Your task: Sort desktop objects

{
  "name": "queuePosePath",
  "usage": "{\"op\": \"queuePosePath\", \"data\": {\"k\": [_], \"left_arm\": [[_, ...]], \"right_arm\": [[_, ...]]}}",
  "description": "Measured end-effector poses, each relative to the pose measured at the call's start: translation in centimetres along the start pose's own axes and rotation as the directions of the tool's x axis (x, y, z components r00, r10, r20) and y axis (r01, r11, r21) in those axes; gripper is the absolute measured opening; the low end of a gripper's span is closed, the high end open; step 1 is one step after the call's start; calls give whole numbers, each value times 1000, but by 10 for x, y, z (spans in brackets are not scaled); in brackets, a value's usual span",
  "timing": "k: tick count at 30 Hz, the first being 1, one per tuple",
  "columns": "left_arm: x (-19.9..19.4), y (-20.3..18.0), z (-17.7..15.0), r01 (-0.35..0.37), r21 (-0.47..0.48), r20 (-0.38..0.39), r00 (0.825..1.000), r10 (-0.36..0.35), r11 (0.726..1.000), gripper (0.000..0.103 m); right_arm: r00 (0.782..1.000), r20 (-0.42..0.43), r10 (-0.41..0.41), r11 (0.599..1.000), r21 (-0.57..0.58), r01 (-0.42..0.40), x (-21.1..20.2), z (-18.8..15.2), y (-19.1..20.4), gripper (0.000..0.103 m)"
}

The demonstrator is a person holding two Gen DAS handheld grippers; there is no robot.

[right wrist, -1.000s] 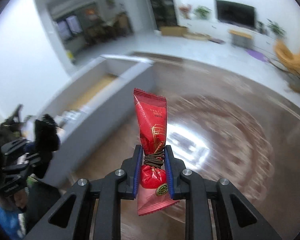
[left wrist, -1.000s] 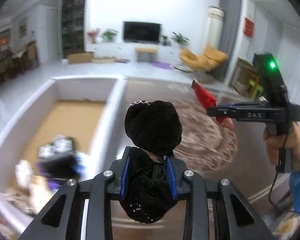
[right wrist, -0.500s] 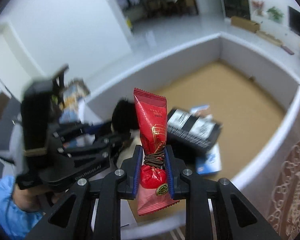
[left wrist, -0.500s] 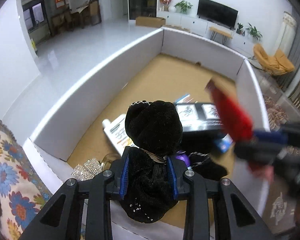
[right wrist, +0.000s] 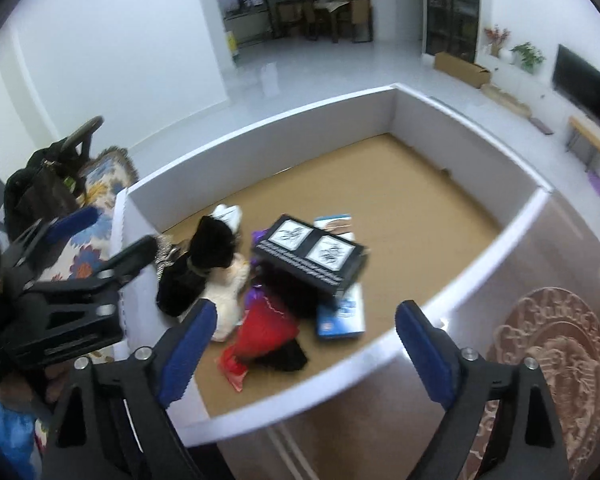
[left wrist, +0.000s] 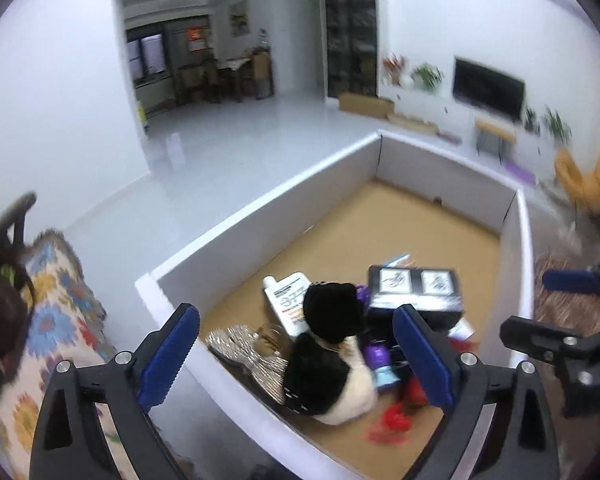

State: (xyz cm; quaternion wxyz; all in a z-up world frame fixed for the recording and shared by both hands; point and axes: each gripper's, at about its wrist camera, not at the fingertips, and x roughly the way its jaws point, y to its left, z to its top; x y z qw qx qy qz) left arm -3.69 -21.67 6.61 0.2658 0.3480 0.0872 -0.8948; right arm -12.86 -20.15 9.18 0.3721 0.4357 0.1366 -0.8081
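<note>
both dropped: left gripper (left wrist: pixel 296 350) and right gripper (right wrist: pixel 302 346) now spread apart, empty. black velvet pouch (left wrist: pixel 324 344) and red foil candy wrapper (right wrist: pixel 262 330) just released, lying below in white-walled cardboard box (right wrist: pixel 480 248). two items sorted.

probably a home living room: tv (left wrist: pixel 488 90), yellow armchair (left wrist: pixel 588 184), houseplants (left wrist: pixel 428 76).

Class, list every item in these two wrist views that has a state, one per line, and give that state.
left tool: open, empty, above the box.
right tool: open, empty, above the box.
black hair scrunchie: lying in the box, on the pile.
red candy packet: lying in the box, near the front wall.
black printed box: tilted, resting on other items.
white cardboard box: open-topped, partly filled.
</note>
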Motion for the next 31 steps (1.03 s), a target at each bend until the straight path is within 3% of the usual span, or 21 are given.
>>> {"op": "queuePosePath", "data": {"k": [2,5,12,21,28,31], "left_arm": [[-4,-5,-1,-11,-27,-11,1000,10,1000,99],[-9,-13,1,38,5,-27,999,-37,999,99],[-27,-19,-4,4,1,-31,1000,-4,1000,99],[-27,-18,-4,9,1,-37,999,-9,1000,99],[-23,-17,-9,75,-31,-67,995,-77,997,99],[-27,-23,-11,59,-2,-44,997,-59,998,99]], "right_arm": [[1000,-7,-21,1000,13,21,-8,0,-4,92],[999,-22,-44,999,19,44,-15,1,-11,92],[997,-20,-73,997,-23,72,-13,0,0,92],[997,-21,-77,997,-18,76,-8,2,-2,92],[997,-17,-72,997,2,73,-7,2,-6,92],[998,-10,-68,998,8,68,-8,2,-7,92]]}}
